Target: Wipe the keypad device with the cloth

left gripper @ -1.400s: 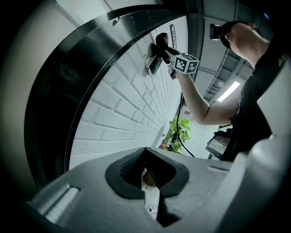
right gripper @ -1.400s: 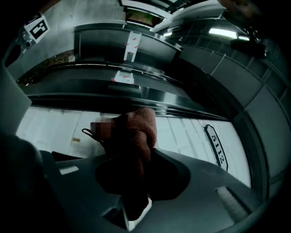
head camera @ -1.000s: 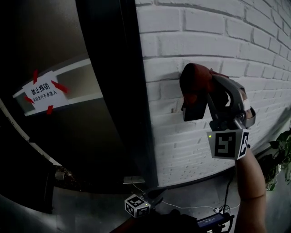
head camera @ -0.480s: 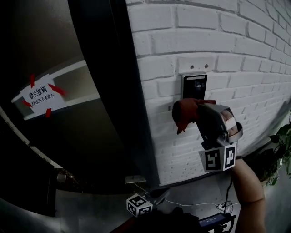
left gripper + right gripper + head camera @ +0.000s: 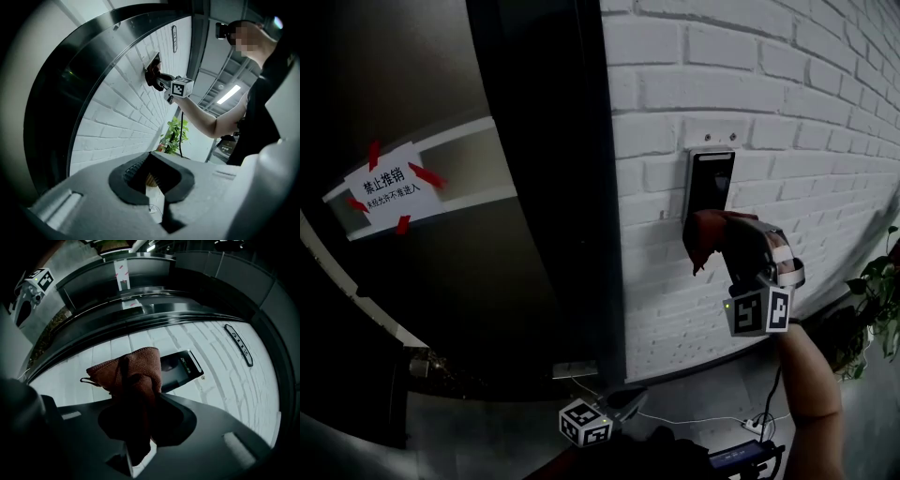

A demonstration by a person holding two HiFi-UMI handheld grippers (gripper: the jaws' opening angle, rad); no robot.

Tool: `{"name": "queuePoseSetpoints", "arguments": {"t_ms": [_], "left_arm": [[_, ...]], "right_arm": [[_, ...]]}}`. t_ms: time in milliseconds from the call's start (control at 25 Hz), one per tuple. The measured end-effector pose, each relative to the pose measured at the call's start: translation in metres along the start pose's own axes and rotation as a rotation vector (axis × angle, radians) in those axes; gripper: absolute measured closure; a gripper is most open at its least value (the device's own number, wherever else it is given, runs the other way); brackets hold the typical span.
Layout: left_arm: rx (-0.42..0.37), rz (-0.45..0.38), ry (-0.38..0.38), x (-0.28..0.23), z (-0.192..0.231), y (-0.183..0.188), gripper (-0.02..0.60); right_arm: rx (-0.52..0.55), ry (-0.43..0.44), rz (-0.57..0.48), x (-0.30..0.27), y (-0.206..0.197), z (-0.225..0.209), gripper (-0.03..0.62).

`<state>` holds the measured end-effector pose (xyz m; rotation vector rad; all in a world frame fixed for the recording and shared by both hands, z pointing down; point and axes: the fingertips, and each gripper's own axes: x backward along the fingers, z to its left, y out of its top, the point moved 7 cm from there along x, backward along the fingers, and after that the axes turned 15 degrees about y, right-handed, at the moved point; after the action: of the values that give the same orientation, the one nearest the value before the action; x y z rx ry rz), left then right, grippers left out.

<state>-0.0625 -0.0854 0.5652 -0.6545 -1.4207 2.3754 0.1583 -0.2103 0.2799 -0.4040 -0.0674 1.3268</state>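
The black keypad device (image 5: 710, 182) is fixed upright on a white brick wall (image 5: 787, 103). My right gripper (image 5: 713, 246) is shut on a bunched reddish-brown cloth (image 5: 703, 238), which it holds against the wall at the device's lower end. In the right gripper view the cloth (image 5: 132, 375) rises from the closed jaws of the gripper (image 5: 140, 430) and covers the near end of the keypad device (image 5: 182, 370). My left gripper (image 5: 614, 405) hangs low by the floor, away from the device, shut with nothing in it (image 5: 157, 187).
A dark metal door frame (image 5: 553, 187) runs down just left of the brick wall. A white sign with red tape (image 5: 387, 187) is on the door. A potted plant (image 5: 877, 300) stands at the right. Cables and a power strip (image 5: 750, 433) lie on the floor.
My right gripper has slid the cloth down from over the keypad device to its lower end. The device's face, hidden a second ago, now shows. The left gripper has stayed low.
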Motion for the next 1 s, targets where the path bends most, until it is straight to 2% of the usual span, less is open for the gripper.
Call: {"name": "queuePoseSetpoints", "arguments": {"t_ms": [80,120,240,360,520,680,840,1000], "left_arm": [[-0.001,-0.002,-0.008,0.007,0.003,-0.003,0.577],[0.002,0.001,-0.016,0.010,0.004,-0.005,0.577],[0.009,0.019,-0.048,0.015,0.002,-0.009,0.578],[-0.002,0.027,-0.082,0.012,-0.002,-0.013,0.578],[-0.014,0.011,-0.106,0.008,-0.012,-0.015,0.578],[-0.031,0.012,-0.089,0.010,-0.023,-0.024,0.578],[-0.032,0.016,-0.034,0.015,-0.039,-0.036,0.577],[-0.054,0.006,0.004,0.010,-0.069,-0.054,0.578]], "right_arm": [[-0.075,0.009,-0.011,0.004,-0.004,-0.003,0.507],[-0.140,0.040,-0.052,0.008,-0.004,-0.002,0.506],[-0.414,0.189,-0.228,0.021,-0.008,0.015,0.505],[-0.653,0.314,-0.314,0.043,-0.021,0.045,0.505],[-0.922,0.474,-0.367,0.075,-0.050,0.114,0.504],[-1.080,0.625,-0.406,0.106,-0.070,0.207,0.503],[-1.279,0.662,-0.533,0.155,-0.087,0.262,0.503],[-1.403,0.646,-0.549,0.206,-0.111,0.306,0.503]]}}
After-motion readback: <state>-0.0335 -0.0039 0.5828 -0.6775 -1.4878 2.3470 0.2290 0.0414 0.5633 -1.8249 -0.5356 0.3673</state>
